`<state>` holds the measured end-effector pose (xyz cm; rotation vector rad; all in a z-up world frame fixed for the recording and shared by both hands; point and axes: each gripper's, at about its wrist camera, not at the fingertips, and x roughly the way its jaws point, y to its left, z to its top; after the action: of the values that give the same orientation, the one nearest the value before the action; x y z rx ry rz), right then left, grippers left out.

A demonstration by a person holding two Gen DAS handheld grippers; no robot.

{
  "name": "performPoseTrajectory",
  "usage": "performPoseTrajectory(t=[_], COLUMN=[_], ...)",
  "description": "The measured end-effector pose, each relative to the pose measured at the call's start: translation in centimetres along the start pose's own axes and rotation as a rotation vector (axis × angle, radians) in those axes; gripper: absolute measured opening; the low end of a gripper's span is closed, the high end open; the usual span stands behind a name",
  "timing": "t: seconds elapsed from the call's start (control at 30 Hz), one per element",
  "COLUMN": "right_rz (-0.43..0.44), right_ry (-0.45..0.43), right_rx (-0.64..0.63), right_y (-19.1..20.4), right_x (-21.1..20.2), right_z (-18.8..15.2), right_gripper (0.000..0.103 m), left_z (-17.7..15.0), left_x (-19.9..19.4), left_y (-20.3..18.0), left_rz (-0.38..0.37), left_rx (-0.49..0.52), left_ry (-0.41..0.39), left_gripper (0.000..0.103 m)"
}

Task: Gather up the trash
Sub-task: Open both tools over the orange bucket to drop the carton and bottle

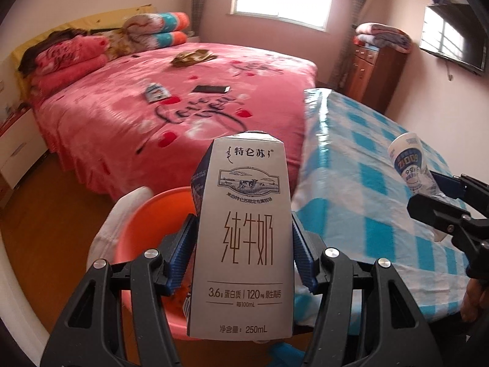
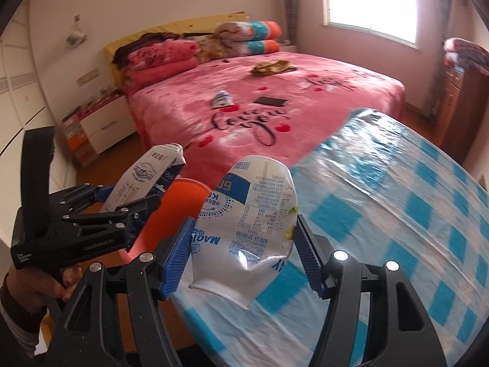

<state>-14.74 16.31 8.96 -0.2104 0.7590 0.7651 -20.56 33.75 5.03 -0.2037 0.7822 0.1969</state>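
My left gripper is shut on a grey milk carton, held upright above an orange basin on the floor. The carton and left gripper also show in the right wrist view, over the basin. My right gripper is shut on a crushed white and blue yogurt cup, held over the near edge of the blue-checked table. The cup and right gripper show at the right of the left wrist view.
A pink bed stands behind, with a small wrapper, a black phone and a brown crumpled thing on it. A white cloth lies beside the basin. A wooden cabinet stands at the right.
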Motion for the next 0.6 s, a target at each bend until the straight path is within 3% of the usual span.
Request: performPoseTrajectory(t=[0.6], right_rz=[0.140], right_ry=[0.106], right_rx=[-0.179], right_y=[7.5], right_x=[7.4], right_z=[1.6], right_gripper=[0.065], left_z=[-2.4], left_x=[3.1], left_y=[6.4], left_rz=[0.129], left_rx=[-0.099], left_ry=[0.093], left_gripper=[0.060])
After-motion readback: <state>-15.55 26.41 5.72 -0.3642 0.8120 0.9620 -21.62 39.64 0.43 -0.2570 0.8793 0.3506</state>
